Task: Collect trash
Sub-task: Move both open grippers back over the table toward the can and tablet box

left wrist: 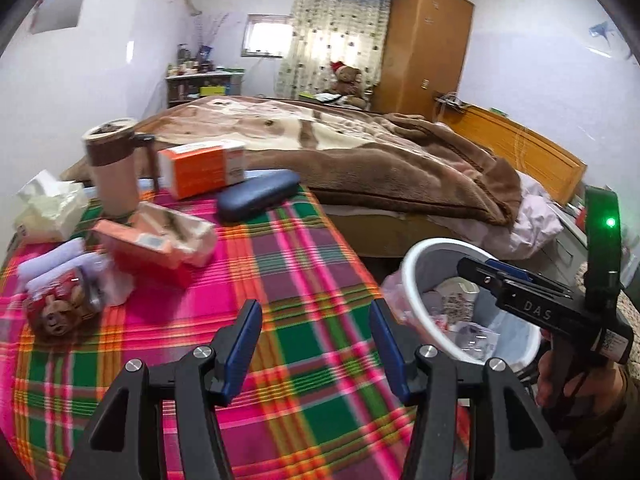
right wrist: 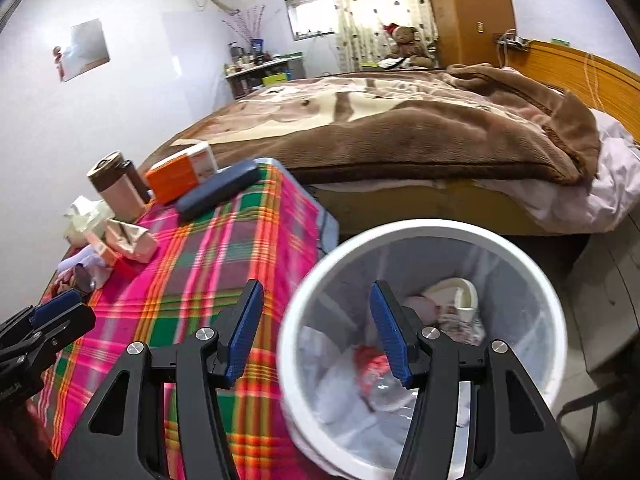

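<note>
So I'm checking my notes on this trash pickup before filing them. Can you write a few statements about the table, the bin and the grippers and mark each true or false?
1. Both grippers are holding trash. False: the left gripper and the right gripper are open, with nothing between their fingers.
2. The white bin already has trash in it. True.
3. The glasses case lies in the bin. False: it lies on the plaid tablecloth, beside the orange box.
4. The torn pink carton lies on the table. True.
5. The bin stands beside the table, between it and the bed. True.
</note>
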Demonstrator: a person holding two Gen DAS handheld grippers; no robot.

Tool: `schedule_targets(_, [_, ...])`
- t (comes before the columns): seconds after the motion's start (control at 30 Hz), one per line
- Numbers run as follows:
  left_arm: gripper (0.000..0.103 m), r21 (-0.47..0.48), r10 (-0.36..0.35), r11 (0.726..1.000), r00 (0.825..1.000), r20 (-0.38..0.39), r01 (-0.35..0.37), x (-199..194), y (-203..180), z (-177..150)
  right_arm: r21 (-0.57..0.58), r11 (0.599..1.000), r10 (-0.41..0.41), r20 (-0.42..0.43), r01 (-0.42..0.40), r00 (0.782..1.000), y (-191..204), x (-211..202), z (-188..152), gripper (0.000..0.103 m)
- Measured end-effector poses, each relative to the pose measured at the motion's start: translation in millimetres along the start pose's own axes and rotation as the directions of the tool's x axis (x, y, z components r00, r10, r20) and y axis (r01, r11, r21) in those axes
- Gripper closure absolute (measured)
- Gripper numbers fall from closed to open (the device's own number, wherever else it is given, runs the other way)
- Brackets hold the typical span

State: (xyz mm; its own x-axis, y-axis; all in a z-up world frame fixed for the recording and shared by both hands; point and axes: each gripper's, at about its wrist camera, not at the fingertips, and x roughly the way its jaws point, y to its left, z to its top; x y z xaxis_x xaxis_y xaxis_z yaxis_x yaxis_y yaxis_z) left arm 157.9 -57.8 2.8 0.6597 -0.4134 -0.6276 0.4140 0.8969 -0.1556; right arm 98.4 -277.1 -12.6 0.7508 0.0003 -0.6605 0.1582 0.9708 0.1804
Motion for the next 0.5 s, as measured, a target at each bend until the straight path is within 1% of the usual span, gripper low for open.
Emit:
schedule_targets(0.23, [0.047,-0.050,0.063,0.997,0.998,0.030,-0.061,-18.7,52.6,1.6,-0.084,0.994,0.076,-0.004,-0.076,0.997,43.2,9.7,6.9,0.046])
schedule_targets(0.4, [0.047,-0.083,0.127,0.989,0.991,0.036,-0.123,-32.1,96.5,1.4,-0.141,0.982,0.124,-0.017,-0.125,0.992,78.1,19.2,12.5,0.045])
schedule_targets(0.5, [0.047,-0.105,0.160,0.982,0.987,0.034,-0.156,-38.6,122.0,-0.1,-0.168,0.976,0.136,-0.027,-0.138,0.990,93.9,24.0,13.4,0.044])
